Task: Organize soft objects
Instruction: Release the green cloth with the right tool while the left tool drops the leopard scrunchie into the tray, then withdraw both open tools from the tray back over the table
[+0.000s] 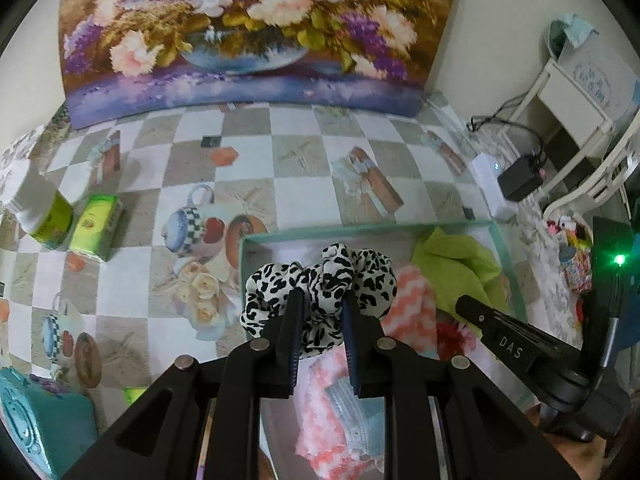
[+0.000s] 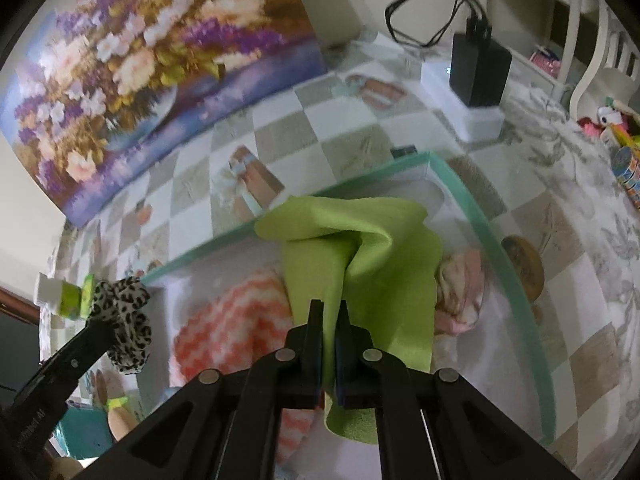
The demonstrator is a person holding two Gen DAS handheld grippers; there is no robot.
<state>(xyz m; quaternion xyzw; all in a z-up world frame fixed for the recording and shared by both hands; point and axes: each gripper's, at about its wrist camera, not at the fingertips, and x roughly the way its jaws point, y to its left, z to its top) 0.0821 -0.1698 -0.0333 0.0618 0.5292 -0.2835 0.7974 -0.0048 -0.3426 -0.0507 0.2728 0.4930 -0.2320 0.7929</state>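
Observation:
My left gripper (image 1: 321, 298) is shut on a black-and-white leopard-print scrunchie (image 1: 320, 284), held over the near-left part of a shallow teal-rimmed box (image 1: 360, 229). My right gripper (image 2: 329, 305) is shut on a lime-green cloth (image 2: 360, 248), which hangs over the same box (image 2: 472, 208). Inside the box lie a coral-and-white zigzag knit cloth (image 2: 236, 320) and a pink bundle (image 2: 460, 292). The right wrist view shows the scrunchie (image 2: 128, 320) in the left gripper at lower left. In the left wrist view the green cloth (image 1: 456, 260) and the right gripper's finger (image 1: 492, 324) appear at right.
The box sits on a checked tablecloth (image 1: 300, 160) with teapot prints. A flower painting (image 1: 248, 32) leans against the back wall. A white-capped bottle (image 1: 44, 216) and green carton (image 1: 98, 226) stand at left, a teal case (image 1: 36, 420) at lower left, a black charger (image 2: 480, 68) on a white block at right.

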